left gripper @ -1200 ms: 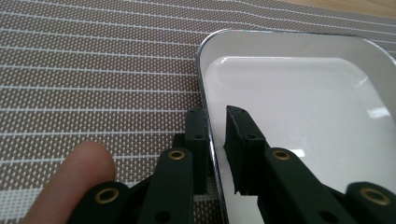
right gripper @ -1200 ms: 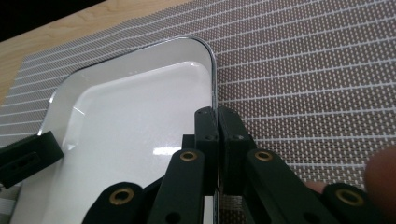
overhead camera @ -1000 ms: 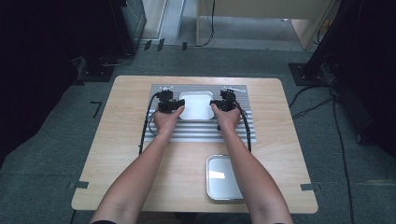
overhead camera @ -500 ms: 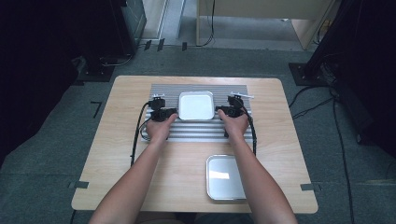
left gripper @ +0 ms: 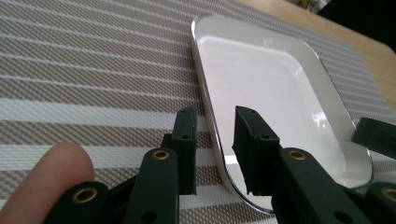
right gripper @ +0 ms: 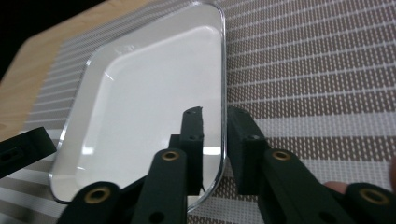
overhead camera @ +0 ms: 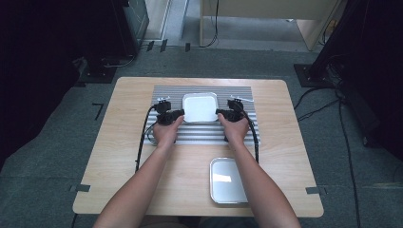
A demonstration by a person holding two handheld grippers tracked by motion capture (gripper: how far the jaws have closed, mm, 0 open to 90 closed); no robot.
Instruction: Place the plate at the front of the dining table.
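A shallow white tray with a shiny rim lies flat on a grey striped mat at the back middle of the table. My left gripper is at the tray's left edge. In the left gripper view its jaws stand open, one on each side of the rim of the tray. My right gripper is at the tray's right edge. There too the jaws straddle the rim of the tray, open with a narrower gap.
A second metal tray lies on the bare wooden table near the front edge, right of centre, under my right forearm. Cables trail from both grippers over the mat. The dark floor around the table holds cables and stands.
A second ago both hands were closer together at the tray. They drew outward and toward me, uncovering the tray, and now sit at its two side edges. The tray has stayed in place.
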